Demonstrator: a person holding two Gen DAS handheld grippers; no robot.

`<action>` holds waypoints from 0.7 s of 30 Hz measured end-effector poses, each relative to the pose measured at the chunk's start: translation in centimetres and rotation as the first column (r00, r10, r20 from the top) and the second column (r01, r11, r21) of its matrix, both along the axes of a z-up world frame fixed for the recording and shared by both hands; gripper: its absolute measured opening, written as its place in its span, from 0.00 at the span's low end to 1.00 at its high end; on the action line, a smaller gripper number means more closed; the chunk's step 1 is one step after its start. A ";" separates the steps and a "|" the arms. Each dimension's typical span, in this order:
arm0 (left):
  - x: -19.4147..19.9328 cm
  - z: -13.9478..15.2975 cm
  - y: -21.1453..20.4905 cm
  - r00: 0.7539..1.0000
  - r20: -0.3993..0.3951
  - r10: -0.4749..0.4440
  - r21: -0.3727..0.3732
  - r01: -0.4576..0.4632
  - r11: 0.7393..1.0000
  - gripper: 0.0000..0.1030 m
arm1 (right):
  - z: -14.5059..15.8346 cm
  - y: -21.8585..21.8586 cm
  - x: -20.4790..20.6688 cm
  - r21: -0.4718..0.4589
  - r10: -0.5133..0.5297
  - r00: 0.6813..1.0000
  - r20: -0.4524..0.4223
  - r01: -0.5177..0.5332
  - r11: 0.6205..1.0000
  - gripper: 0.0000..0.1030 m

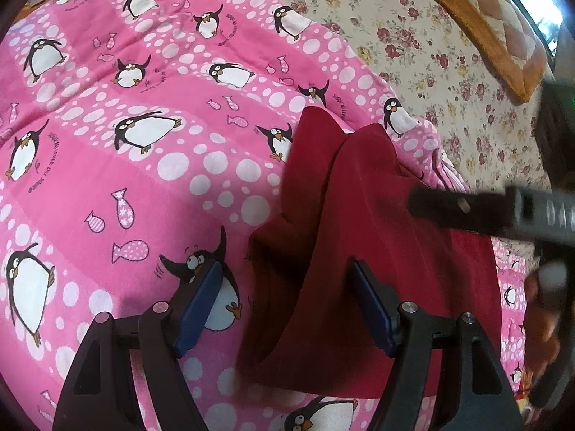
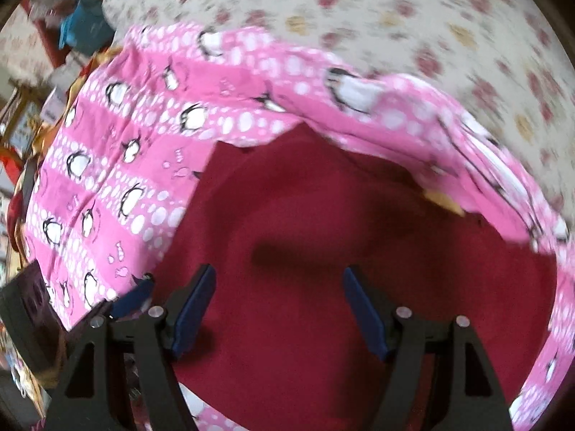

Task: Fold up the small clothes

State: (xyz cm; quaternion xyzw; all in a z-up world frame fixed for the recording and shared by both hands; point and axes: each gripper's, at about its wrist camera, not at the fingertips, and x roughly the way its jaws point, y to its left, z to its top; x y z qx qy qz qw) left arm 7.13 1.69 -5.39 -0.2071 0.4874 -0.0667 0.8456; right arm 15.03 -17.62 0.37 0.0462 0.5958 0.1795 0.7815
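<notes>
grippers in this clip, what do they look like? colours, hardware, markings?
Both alike: the left gripper and right gripper have black plastic linkage arms with triangular cutouts, silver pivot pins, and flat dark-blue fingers. The left view shows pale lettering on the right gripper's body, unreadable.

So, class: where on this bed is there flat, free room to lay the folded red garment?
Free: the pink penguin blanket left of the red garment, and the floral sheet beyond the blanket's edge, up to the orange quilt. Crowded: around the garment, where the left gripper and right gripper both hover open.

Left tongs [image 1: 284,301] gaping, angled downward; right tongs [image 2: 278,305] gaping, angled downward, empty.
</notes>
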 end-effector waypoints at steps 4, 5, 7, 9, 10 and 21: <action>-0.1 0.0 -0.1 1.000 0.002 0.001 0.005 -0.001 1.000 0.52 | -0.1 3.3 2.3 -0.044 0.066 0.997 -0.050 -0.068 0.997 0.75; 0.0 0.0 -0.1 1.000 0.001 0.003 0.006 -0.003 1.000 0.52 | -0.2 4.2 2.8 -0.065 0.077 0.995 -0.060 -0.081 0.995 0.75; 0.0 0.0 -0.2 1.000 -0.001 0.006 0.007 -0.006 1.000 0.52 | -0.6 5.7 4.0 -0.098 0.095 0.991 -0.091 -0.104 0.990 0.77; 0.0 0.0 -0.2 1.000 -0.002 0.009 0.004 -0.009 1.000 0.52 | -1.2 7.2 5.1 -0.130 0.121 0.984 -0.133 -0.138 0.982 0.79; -0.1 0.0 -0.2 1.000 -0.002 0.009 0.003 -0.009 1.000 0.52 | -1.4 8.1 5.6 -0.144 0.133 0.980 -0.151 -0.155 0.977 0.79; -0.2 0.0 -0.2 1.000 0.003 0.016 0.008 -0.016 1.000 0.52 | -4.3 15.7 7.8 -0.348 0.258 0.927 -0.274 -0.346 0.872 0.85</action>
